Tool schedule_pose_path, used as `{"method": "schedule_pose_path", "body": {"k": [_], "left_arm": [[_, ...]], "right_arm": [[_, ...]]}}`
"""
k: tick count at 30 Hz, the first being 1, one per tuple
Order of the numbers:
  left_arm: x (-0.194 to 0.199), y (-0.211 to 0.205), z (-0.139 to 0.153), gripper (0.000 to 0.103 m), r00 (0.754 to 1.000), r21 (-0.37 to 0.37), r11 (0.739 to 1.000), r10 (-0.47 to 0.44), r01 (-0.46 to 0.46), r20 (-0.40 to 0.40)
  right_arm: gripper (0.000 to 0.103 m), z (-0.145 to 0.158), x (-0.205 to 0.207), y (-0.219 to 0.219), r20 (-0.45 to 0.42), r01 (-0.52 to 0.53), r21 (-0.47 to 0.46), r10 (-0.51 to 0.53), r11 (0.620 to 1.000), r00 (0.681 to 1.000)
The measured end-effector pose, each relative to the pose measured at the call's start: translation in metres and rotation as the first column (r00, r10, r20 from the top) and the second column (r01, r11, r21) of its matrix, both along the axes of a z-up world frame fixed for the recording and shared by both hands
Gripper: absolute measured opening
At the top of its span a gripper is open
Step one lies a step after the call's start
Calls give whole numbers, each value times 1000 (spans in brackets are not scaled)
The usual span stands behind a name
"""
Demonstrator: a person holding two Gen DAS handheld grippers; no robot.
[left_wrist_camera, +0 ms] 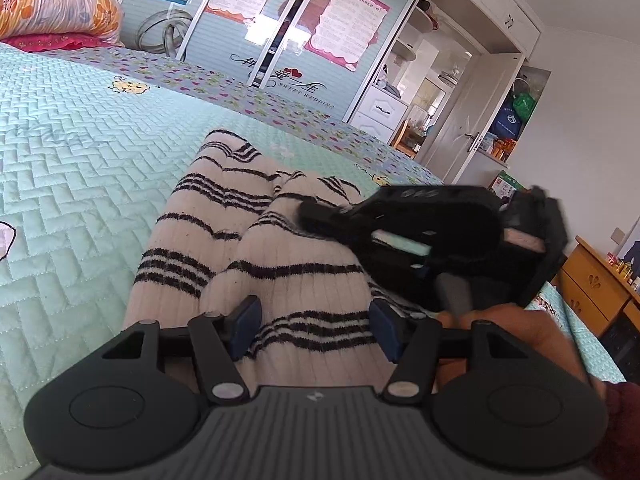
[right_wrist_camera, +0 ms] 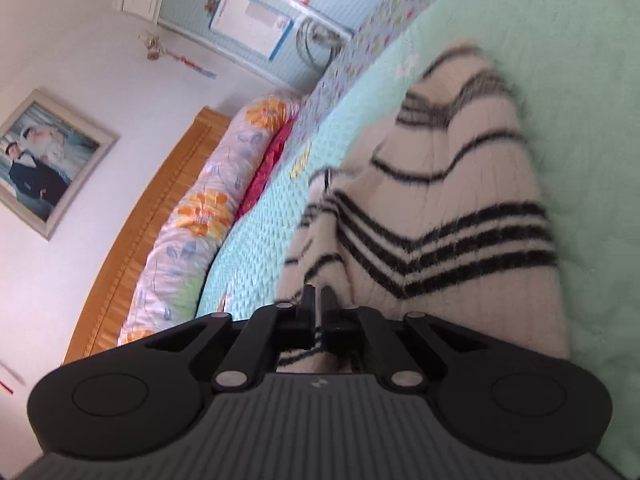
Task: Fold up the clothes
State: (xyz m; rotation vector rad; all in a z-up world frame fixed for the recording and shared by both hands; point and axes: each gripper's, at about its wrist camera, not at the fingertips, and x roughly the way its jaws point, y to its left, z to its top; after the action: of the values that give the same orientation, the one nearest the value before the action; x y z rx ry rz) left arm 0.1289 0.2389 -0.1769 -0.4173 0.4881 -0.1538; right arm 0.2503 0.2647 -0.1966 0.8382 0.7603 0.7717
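A white knit sweater with black stripes (left_wrist_camera: 256,248) lies partly folded on the mint quilted bed (left_wrist_camera: 72,168). My left gripper (left_wrist_camera: 314,326) is open, its blue-padded fingers astride a fold at the sweater's near end. The right gripper (left_wrist_camera: 320,210) shows in the left wrist view as a black body over the sweater's right side, held by a hand. In the right wrist view the right gripper (right_wrist_camera: 319,300) is shut on a fold of the sweater (right_wrist_camera: 440,208), which drapes away from it across the bed (right_wrist_camera: 560,80).
Floral pillows (left_wrist_camera: 56,8) and a wooden headboard (right_wrist_camera: 152,220) stand at the head of the bed. A wardrobe with sliding doors (left_wrist_camera: 280,20) runs along the far side. A wooden cabinet (left_wrist_camera: 592,280) stands at the right.
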Motion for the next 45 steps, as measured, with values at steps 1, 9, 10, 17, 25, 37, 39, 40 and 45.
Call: {"method": "schedule_pose_path", "body": {"k": [1,9,10,17,25,37,39,40,45], "left_arm": [[0,0,0,62,1000,1,1000,0,0,0],[1,1,-1,62,1000,-9,1000,2,-2,2],[1,1,-1,62,1000,-8,1000,3,-3,3],[1,1,-1,62,1000,-10,1000,4,-4,0],[1,1,-2,62,1000,-15,1000,6,-6,2],[2,0,-2,62,1000,4,1000,12,-12,-7],[2,0,-2,62,1000,7,1000,12,-12,-7],[3,0,-3,62,1000,9,1000,13,-13,-8],[3,-2,-3,62,1000,23,1000,17,-17,-11]], "right_arm": [[17,4,-5,-4,16,9,30,-9,1000,1000],[0,-18,8,5,-39,2,-19,-3,1000,999],[0,-18,11,5,-40,4,-18,-4,1000,999],[3,-9,2,-3,-6,46,-10,-47,999,999],[30,5,-44,-12,-3,-19,68,20,997,1000],[12,12,-75,-35,6,62,97,-63,993,998],[13,15,-95,-49,-6,76,153,-76,985,997],[13,11,-101,-51,-33,84,146,-80,986,996],[0,-25,-119,-46,-117,84,48,-78,995,990]]}}
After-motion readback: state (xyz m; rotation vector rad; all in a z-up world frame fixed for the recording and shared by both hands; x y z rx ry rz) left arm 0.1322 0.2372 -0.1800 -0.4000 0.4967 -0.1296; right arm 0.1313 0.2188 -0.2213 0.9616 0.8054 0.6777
